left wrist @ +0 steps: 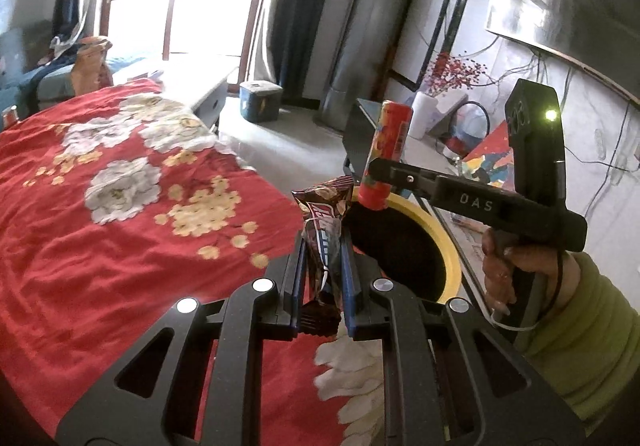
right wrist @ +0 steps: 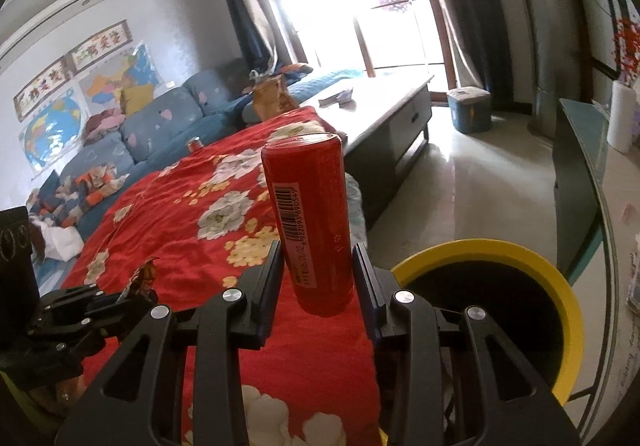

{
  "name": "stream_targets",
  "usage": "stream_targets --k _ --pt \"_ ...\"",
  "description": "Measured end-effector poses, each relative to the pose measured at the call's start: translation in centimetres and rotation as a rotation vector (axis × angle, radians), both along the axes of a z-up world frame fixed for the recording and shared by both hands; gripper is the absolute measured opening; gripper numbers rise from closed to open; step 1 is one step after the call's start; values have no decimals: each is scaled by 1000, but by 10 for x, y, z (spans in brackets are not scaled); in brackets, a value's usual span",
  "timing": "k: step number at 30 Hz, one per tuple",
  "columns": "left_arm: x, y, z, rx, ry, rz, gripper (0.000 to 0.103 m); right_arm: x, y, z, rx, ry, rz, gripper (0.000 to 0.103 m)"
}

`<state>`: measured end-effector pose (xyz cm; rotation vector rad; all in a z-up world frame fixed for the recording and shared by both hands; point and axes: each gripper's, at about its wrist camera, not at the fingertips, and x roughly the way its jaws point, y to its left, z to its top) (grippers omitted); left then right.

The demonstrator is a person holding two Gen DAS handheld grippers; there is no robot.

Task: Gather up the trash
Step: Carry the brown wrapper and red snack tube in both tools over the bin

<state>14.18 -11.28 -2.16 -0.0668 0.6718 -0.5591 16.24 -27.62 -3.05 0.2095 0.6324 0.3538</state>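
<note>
My left gripper (left wrist: 323, 246) is shut on a dark brown snack wrapper (left wrist: 325, 221), held upright above the red flowered cloth (left wrist: 120, 226). My right gripper (right wrist: 318, 250) is shut on a tall red can (right wrist: 310, 213) with a barcode, standing upright between the pads. In the left wrist view the right gripper (left wrist: 370, 181) holds that can (left wrist: 386, 153) just above the far rim of a yellow-rimmed bin (left wrist: 450, 246) with a black liner. The same bin (right wrist: 520, 258) sits low right of the can in the right wrist view. The left gripper (right wrist: 120, 292) shows at the lower left with the wrapper (right wrist: 144, 274).
A person's hand and green sleeve (left wrist: 580, 318) hold the right gripper. A grey coffee table (right wrist: 396, 105) stands beyond the cloth, a blue sofa (right wrist: 160, 125) with clutter at the left, a small blue stool (right wrist: 468, 109) on the floor. A glass-topped side table (right wrist: 584, 149) lies right, by the bin.
</note>
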Motion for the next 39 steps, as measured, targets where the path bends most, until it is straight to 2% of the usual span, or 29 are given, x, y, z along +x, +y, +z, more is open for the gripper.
stream_targets --k 19,39 --pt "16 -63 0 4 -8 -101 10 -23 -64 -14 21 25 -160 33" --pt "38 -108 -16 31 23 -149 11 -43 -107 -32 41 74 -238 33"
